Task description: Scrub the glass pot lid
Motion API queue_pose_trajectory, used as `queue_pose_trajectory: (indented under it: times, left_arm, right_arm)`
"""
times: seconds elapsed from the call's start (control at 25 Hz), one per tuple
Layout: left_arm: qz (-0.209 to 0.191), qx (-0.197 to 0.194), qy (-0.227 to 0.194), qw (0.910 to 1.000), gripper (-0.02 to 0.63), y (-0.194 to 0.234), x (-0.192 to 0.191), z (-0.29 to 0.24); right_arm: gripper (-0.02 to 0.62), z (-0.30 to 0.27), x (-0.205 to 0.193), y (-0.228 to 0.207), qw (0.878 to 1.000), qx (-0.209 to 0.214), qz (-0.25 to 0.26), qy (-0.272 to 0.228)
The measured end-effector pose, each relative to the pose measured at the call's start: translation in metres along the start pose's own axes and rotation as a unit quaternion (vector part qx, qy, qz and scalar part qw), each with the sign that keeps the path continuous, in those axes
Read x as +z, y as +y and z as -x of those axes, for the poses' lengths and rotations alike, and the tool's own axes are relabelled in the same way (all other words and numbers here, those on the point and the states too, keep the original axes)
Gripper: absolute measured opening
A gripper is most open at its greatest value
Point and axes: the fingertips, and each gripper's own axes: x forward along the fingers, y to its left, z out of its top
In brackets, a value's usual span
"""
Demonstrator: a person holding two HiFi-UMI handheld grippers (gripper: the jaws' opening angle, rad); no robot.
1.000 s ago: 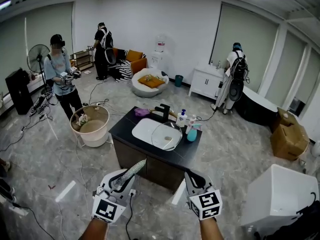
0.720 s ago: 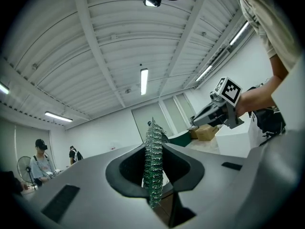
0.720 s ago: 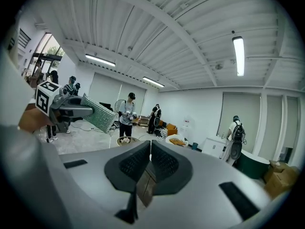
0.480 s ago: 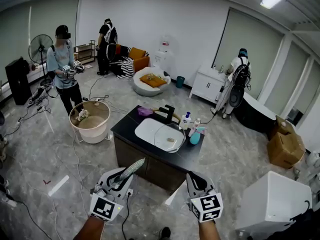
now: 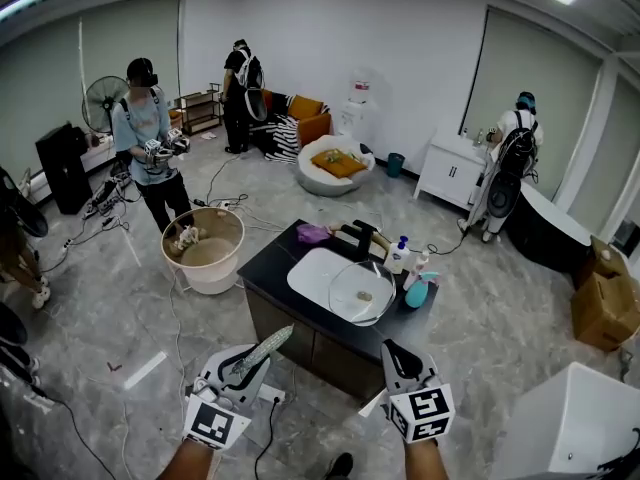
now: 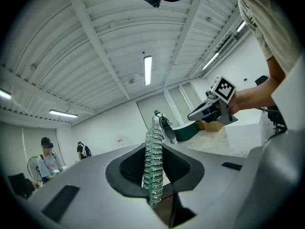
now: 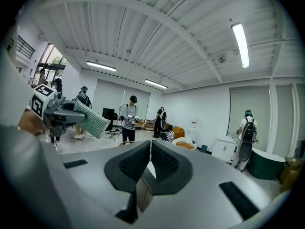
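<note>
My left gripper (image 6: pixel 153 175) is clamped on a flat, silvery-green woven scrubbing pad (image 6: pixel 153 147), which stands on edge between the jaws and sticks out past their tips. My right gripper (image 7: pixel 148 162) has its jaws pressed together with nothing in them. Both are held low in front of me, well short of the work.

The round glass pot lid (image 5: pixel 362 293) lies ahead, resting in the right part of the white oval sink basin (image 5: pixel 305 271) set in a black-topped cabinet (image 5: pixel 262 271), with a black faucet (image 5: pixel 366 240) and some bottles (image 5: pixel 400 257) just behind it.

I judge the scrubbing has not begun; this is the approach. Next I need to close in on the counter, open the right jaws to steady the lid by its rim or knob, and bring the pad flat onto the glass.
</note>
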Motion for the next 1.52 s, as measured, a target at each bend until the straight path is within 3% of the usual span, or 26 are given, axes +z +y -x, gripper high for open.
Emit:
queue_pose_trajectory:
  times: [0.36,0.72,1.04,1.24,1.52]
  left_arm:
    - [0.016,0.035,0.033,0.9987,0.092,0.002,-0.009,-0.099]
    - [0.0,0.046,0.061,0.9971,0.092,-0.015,0.004,-0.188]
    - [-0.013,0.022,0.065,0.9976,0.092,-0.038,0.012,-0.253]
    - [-0.028,-0.003,0.051,0.9983,0.092,-0.034,0.002,-0.292]
    - [-0.013,-0.049,0.031,0.9983,0.092,-0.018,-0.019,-0.371]
  right_arm:
    - [0.026,-0.08,-0.015,-0.083,0.999,0.052,-0.008,-0.001]
    - [0.026,-0.11,-0.024,-0.17,0.997,0.07,-0.023,-0.008]
    - [0.026,-0.11,-0.041,-0.226,0.998,0.052,-0.041,-0.009]
    - [0.026,-0.119,-0.054,-0.242,0.999,0.031,-0.045,-0.001]
    - [0.026,-0.147,-0.064,-0.276,0.999,-0.011,-0.039,0.021]
